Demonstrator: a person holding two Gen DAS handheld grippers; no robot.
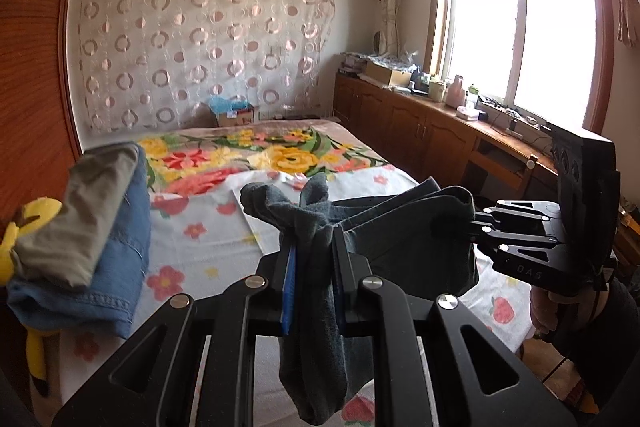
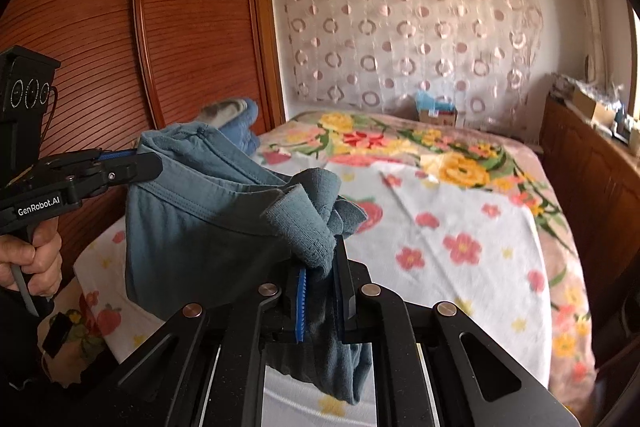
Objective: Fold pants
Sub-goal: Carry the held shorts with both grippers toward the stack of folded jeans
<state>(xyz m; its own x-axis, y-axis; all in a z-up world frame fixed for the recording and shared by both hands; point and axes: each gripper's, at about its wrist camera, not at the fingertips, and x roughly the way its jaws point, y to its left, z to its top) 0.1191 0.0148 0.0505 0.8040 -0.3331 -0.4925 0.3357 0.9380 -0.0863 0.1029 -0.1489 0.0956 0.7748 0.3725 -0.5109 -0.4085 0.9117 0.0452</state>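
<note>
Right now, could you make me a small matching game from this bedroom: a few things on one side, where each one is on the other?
Things:
1. pants
2. jeans
3. cardboard box
4. yellow plush toy

Places:
A. far end of the bed, by the curtain
B. held in the air between both grippers
C. bed's left edge, beside the folded clothes
D. in the folded pile, under a grey-green garment

Pairs: 1-B, 2-D, 3-A, 4-C
</note>
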